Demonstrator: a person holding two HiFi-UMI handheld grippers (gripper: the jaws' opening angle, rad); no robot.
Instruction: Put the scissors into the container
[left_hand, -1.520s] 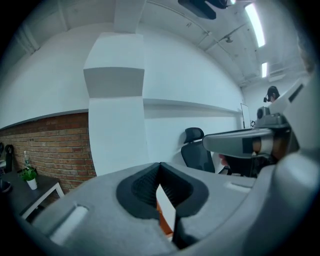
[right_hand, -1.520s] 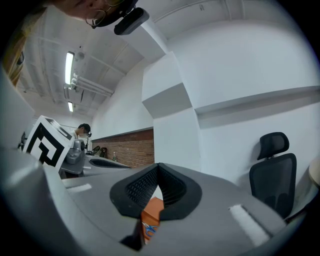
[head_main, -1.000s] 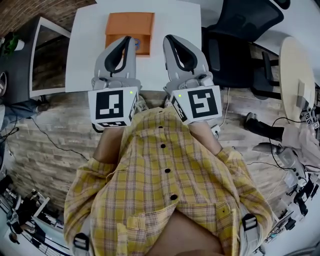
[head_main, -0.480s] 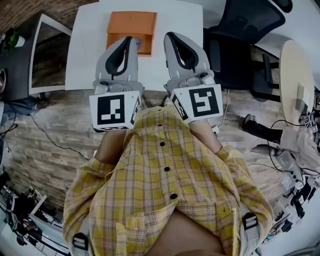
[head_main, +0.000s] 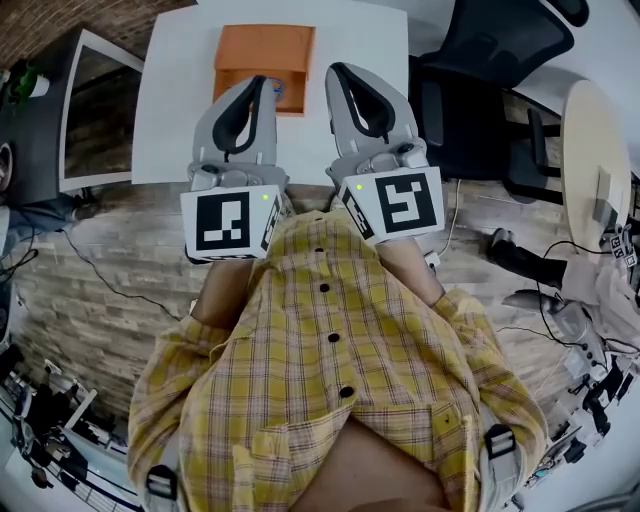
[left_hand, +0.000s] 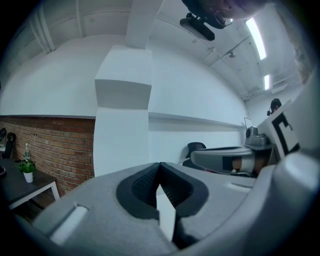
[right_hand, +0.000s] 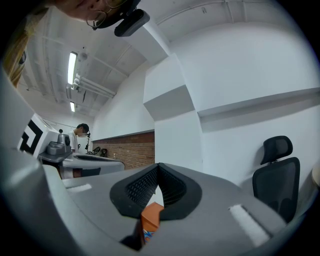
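An orange container stands on the white table at the top of the head view. A bit of blue shows at its near edge, partly hidden behind my left gripper; I cannot tell whether it is the scissors. My left gripper is held level just in front of the container, shut and empty. Beside it to the right, my right gripper is also shut with nothing in it. Through the gap under its jaws the orange container shows in the right gripper view.
A black office chair stands right of the table. A dark side table is at the left, with a small plant on it. A round table and cables lie at the right over the wooden floor.
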